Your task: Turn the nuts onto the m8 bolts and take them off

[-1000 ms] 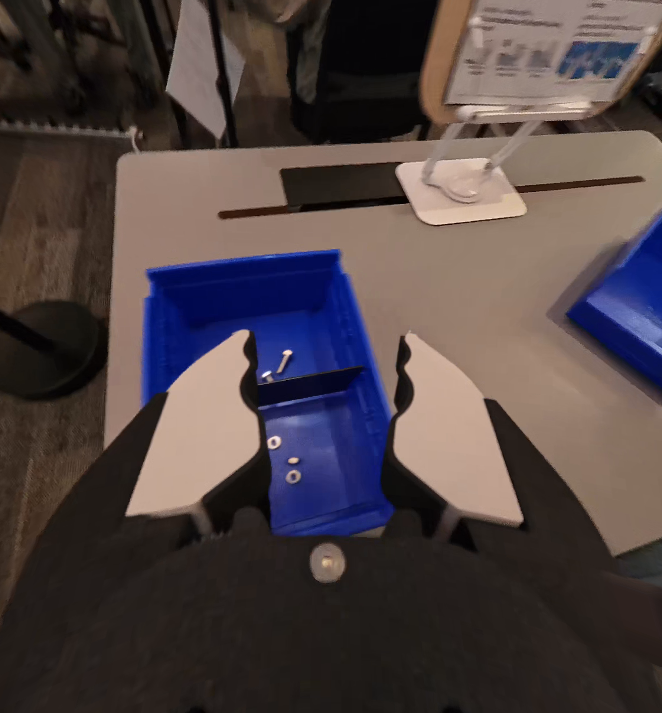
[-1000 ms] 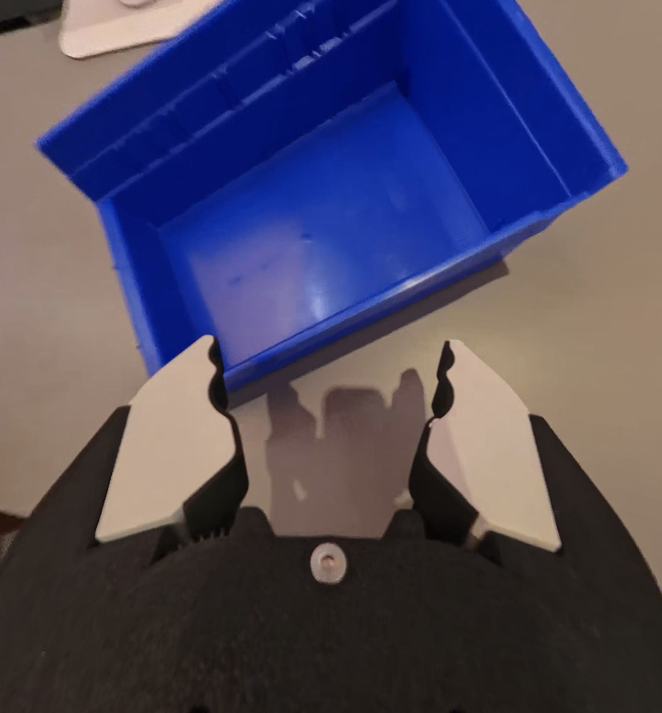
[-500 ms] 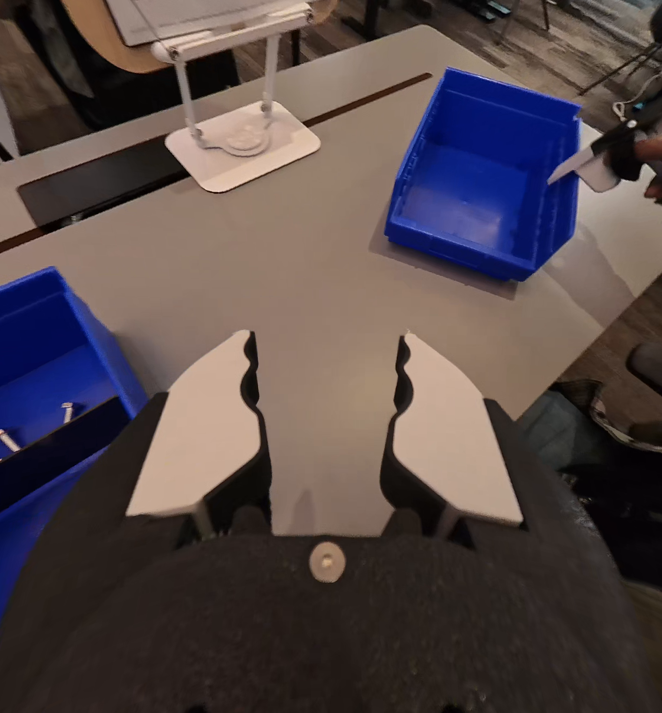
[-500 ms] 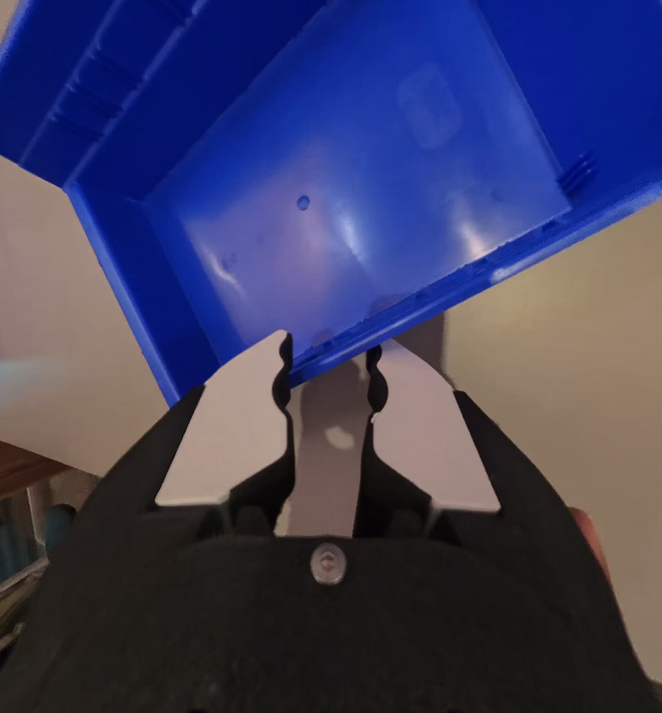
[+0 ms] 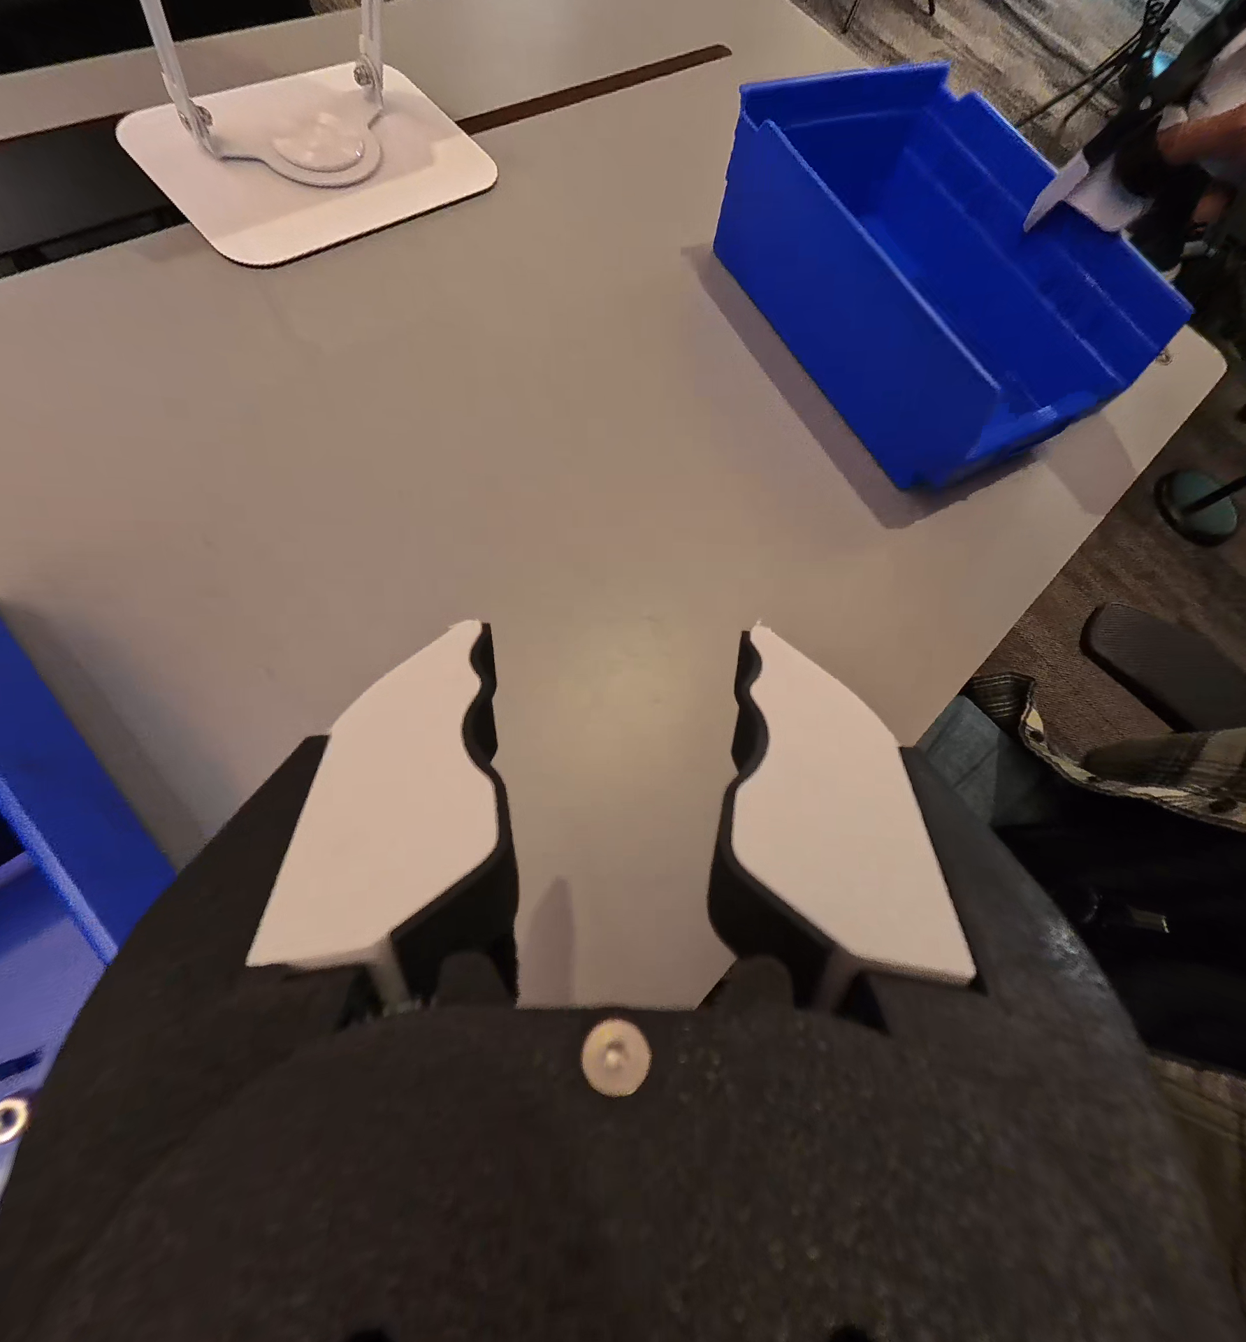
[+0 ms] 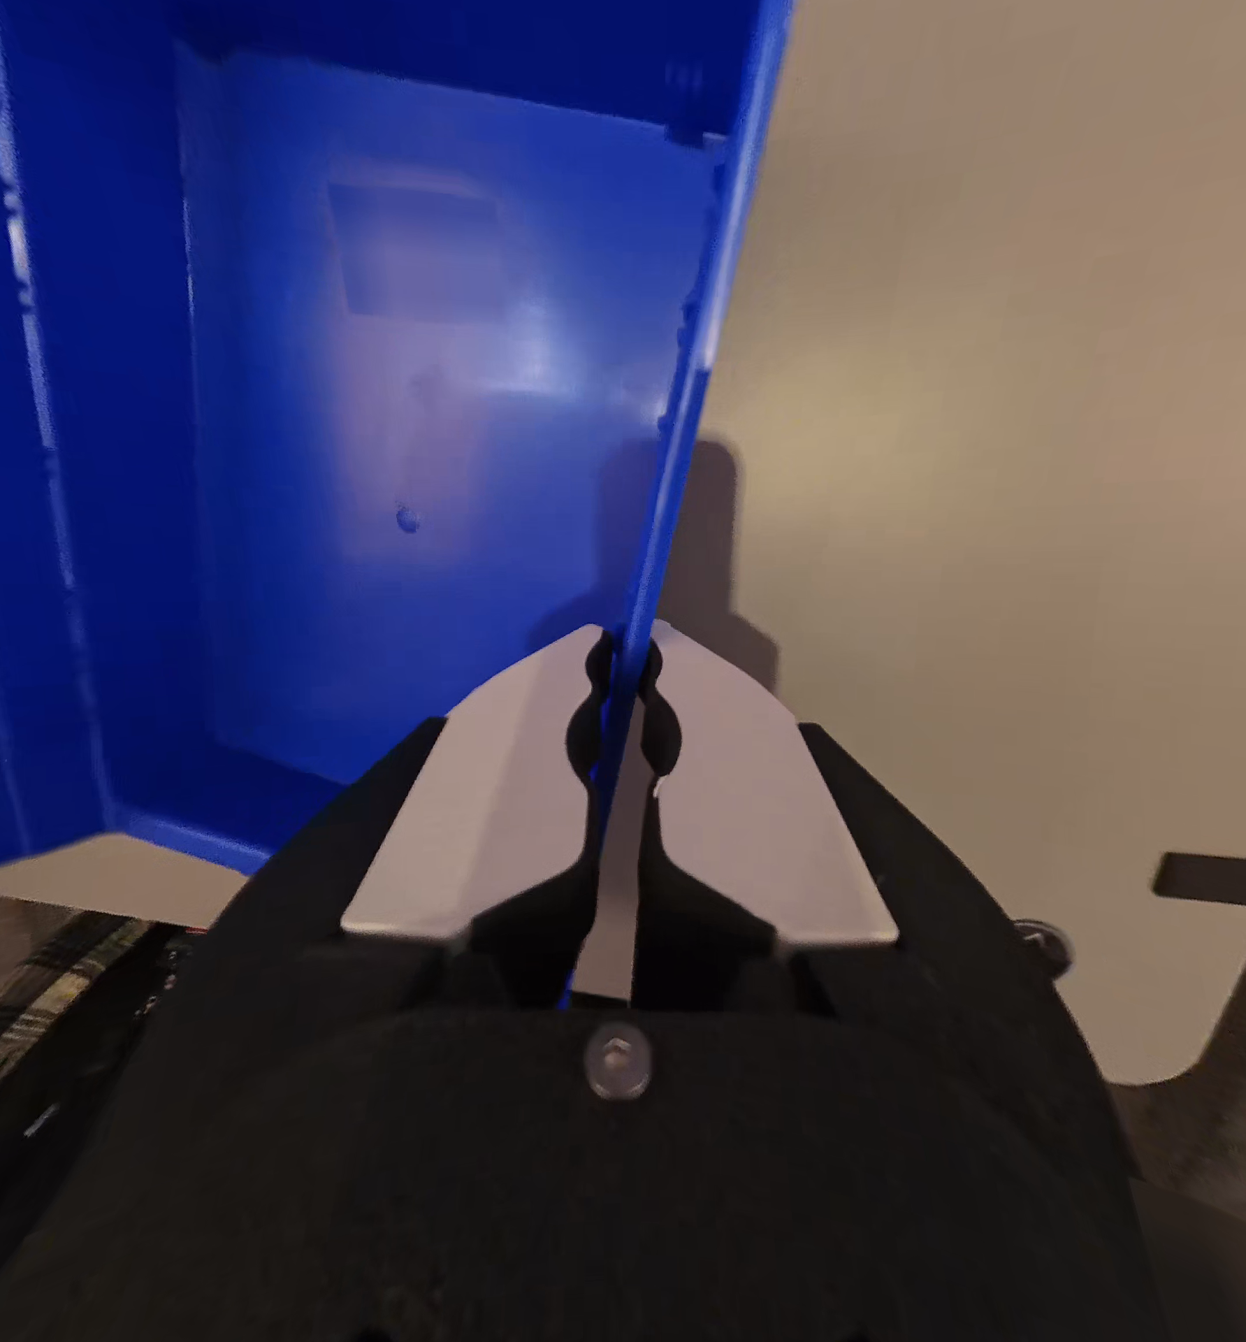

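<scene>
Right tongs (image 6: 623, 653): clenched on the thin side wall of the empty blue bin (image 6: 402, 407), one pad on each face; the wall runs straight away from them up the frame.
Left tongs (image 5: 616, 635): released, nothing between them, over bare bench (image 5: 460, 436).
Nuts and bolts: nut (image 5: 2, 1122) in the divided blue bin (image 5: 32, 799) at the lower left edge of the left view, so the left tongs are nearer; bolts not seen.
Far: white stand base (image 5: 307, 160), upper left.
Writing: none readable.
</scene>
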